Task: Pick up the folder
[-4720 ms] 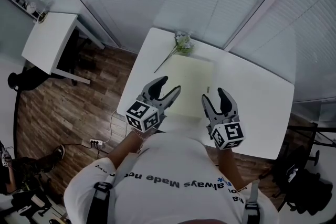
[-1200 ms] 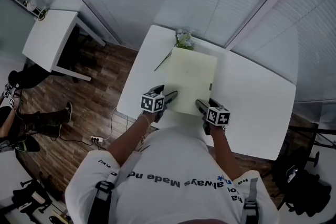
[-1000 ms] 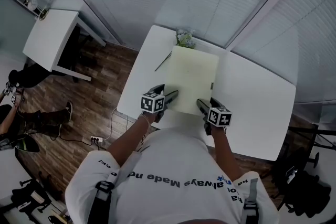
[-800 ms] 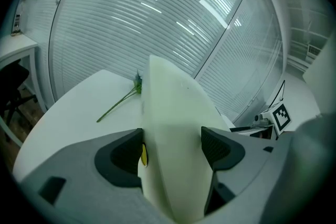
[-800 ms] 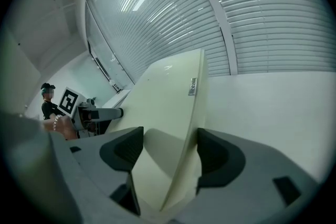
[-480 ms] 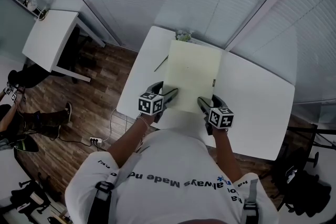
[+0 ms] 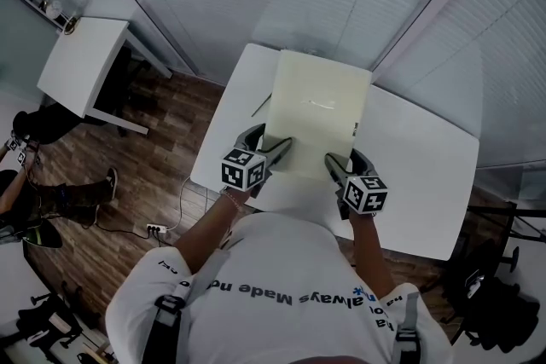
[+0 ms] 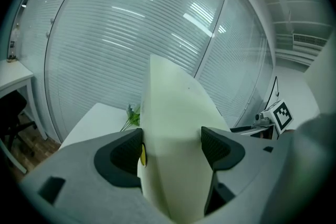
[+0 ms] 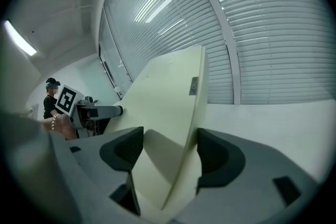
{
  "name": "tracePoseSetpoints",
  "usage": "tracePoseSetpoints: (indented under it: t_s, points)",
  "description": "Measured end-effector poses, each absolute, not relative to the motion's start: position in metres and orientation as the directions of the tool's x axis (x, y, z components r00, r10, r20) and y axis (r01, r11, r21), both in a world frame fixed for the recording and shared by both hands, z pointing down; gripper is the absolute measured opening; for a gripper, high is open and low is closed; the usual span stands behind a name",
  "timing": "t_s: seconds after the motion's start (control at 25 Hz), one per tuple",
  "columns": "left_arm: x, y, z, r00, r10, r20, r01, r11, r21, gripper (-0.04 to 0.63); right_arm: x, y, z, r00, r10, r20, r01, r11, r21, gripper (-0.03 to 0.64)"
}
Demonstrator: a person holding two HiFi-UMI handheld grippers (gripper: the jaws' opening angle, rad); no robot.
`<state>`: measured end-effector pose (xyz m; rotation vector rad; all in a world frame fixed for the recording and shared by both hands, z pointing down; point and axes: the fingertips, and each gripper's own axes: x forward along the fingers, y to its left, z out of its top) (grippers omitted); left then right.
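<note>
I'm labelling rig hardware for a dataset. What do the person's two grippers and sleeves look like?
Both the left gripper and right gripper are grey with black-padded fingers; each carries a white cube of black square markers. The person wears a short-sleeved white T-shirt and dark shoulder straps.

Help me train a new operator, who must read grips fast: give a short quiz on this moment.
1. True or false: the left gripper is open and empty.
2. What grips the folder? A) left gripper only B) right gripper only C) both
3. Fill in: in the left gripper view, the green thing on the table past the folder is a ___.
Key: 1 false, its jaws clamp the folder. 2 C. 3 flower sprig.
</note>
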<state>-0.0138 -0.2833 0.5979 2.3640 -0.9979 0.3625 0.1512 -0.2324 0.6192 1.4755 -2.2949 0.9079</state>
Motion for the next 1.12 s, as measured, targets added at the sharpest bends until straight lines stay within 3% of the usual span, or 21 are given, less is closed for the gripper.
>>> tracePoseSetpoints:
  t_s: [1.12]
  points:
    - [-0.017,-0.279,0.440,0.676,-0.718,0.167,-0.734,-0.637,0.234,0.334,0.149,-0.236,0.470,-0.422,-0.852,0.311,-0.906,0.384,-0.179,0.324]
